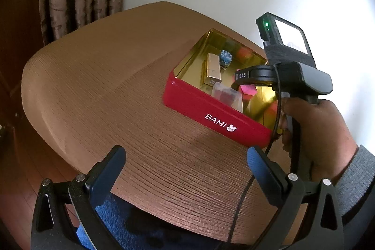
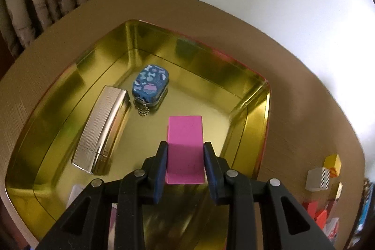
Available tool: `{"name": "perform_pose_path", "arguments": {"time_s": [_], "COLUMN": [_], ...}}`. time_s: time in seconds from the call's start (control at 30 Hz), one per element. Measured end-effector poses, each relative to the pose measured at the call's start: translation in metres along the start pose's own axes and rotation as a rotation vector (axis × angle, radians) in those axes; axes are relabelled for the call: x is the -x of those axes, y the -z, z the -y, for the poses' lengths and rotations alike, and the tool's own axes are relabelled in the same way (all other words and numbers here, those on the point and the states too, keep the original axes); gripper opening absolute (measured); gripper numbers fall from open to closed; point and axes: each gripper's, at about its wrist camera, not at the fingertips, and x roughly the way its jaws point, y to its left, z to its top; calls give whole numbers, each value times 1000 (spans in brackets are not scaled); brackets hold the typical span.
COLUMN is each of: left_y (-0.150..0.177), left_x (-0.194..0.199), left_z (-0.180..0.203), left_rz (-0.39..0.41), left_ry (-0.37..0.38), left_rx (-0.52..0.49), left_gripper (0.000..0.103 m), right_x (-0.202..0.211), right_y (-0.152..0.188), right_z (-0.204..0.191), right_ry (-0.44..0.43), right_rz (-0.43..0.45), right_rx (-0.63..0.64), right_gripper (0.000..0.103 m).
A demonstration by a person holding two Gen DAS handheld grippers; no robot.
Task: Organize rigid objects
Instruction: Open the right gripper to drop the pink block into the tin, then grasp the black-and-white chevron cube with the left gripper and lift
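A red BAMI tin (image 1: 211,114) with a gold inside (image 2: 211,62) stands open on the wooden table. In it lie a ribbed gold case (image 2: 103,128), a small blue patterned tin (image 2: 151,83) on a bead chain, and a clear plastic box (image 1: 226,95). My right gripper (image 2: 185,151) reaches down into the tin, its pads against both sides of a pink block (image 2: 185,147) low over the gold floor. My left gripper (image 1: 185,154) hovers open over bare table in front of the tin, with nothing between its fingers.
Small yellow (image 2: 332,163), white (image 2: 316,179) and red (image 2: 316,210) blocks lie on the table right of the tin. A hand (image 1: 316,132) in a grey sleeve holds the right gripper. Curtains hang behind the table's far left corner; a white wall is beyond.
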Motion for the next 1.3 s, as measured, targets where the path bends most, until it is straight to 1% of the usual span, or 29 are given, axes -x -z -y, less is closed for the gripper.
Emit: {"name": "perform_pose_path", "arguments": {"time_s": [0.07,0.13,0.17,0.2,0.23,0.27,0.3,0.33,0.4,0.47,0.5,0.57,0.67,0.77,0.83,0.9,1.0,1.07,1.17,1.3], "left_y": [0,-1,0,0,1,3,5,7,13,23,29,43,62,71,71,64,38,24,0,-17], "left_x": [3,10,14,17,21,23,24,25,24,24,23,21,11,2,-6,-17,-38,-50,-78,-127], "left_z": [0,1,3,5,10,15,22,28,41,55,62,81,113,149,178,204,248,265,288,308], "left_rz": [20,55,75,89,105,117,120,120,113,100,94,110,92,86,93,95,112,122,95,39], "left_ry": [1,8,13,18,27,38,50,59,85,117,131,139,143,161,160,151,127,113,96,20], "left_rx": [1,0,-7,-18,-37,-60,-90,-113,-168,-229,-259,-322,-431,-491,-522,-546,-548,-541,-507,-462], "left_gripper": [102,102,102,102,102,102,102,102,102,102,102,102,102,102,102,102,102,102,102,100], "right_x": [6,26,41,63,80,96,106,117,126,132,134,137,141,144,145,147,150,153,164,171], "right_y": [0,2,5,13,22,36,46,67,101,150,167,218,266,306,318,323,322,316,312,314], "right_z": [1,6,12,22,31,43,52,69,97,132,144,178,215,240,247,257,265,265,264,269], "right_ry": [-34,-39,-53,-88,-99,-94,-87,-75,-53,8,30,57,77,79,74,51,-40,-60,-63,-72], "right_rz": [20,79,124,186,231,269,290,307,300,286,285,278,274,279,282,290,308,308,323,323], "right_rx": [-13,-39,-61,-82,-95,-111,-123,-144,-179,-218,-236,-308,-391,-444,-465,-493,-539,-527,-495,-501], "right_gripper": [34,37,38,42,50,56,63,64,64,64,64,64,64,64,64,64,64,64,64,64]}}
